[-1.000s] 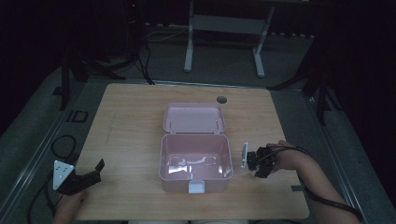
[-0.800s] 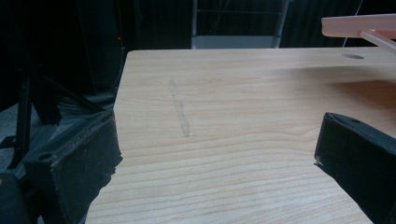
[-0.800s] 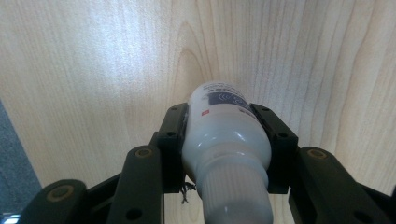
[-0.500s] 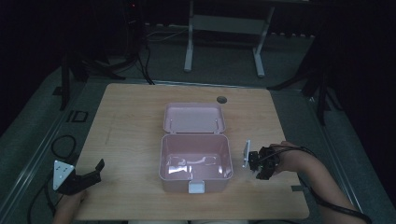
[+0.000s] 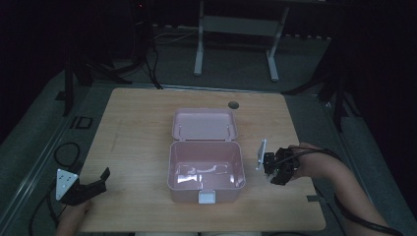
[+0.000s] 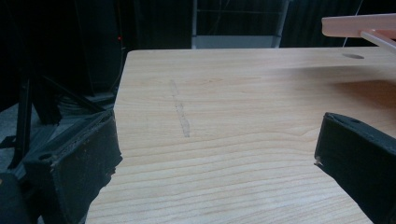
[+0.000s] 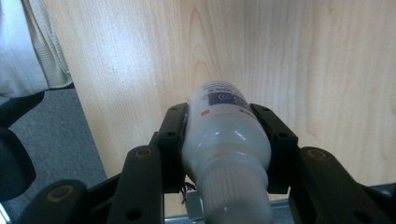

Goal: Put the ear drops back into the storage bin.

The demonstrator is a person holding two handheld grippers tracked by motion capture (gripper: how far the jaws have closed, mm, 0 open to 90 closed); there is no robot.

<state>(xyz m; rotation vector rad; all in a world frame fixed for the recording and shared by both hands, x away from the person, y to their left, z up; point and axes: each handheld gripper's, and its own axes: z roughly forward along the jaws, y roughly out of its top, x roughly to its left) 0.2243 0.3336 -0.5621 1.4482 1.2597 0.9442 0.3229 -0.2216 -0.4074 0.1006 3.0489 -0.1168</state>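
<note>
The right gripper (image 7: pixel 226 135) clamped a white plastic bottle with a ribbed cap (image 7: pixel 224 135) just right of the open pink plastic lidded box (image 5: pixel 206 167), probably poised to drop it in. The left gripper (image 5: pixel 93 184), jaws wide and empty, waited well left of that box.

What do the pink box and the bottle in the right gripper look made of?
Box: likely molded plastic, glossy, with highlights on its inner floor. Bottle: looks like smooth white plastic with a soft sheen, printed label and ribbed cap. Right gripper clamps it.
</note>
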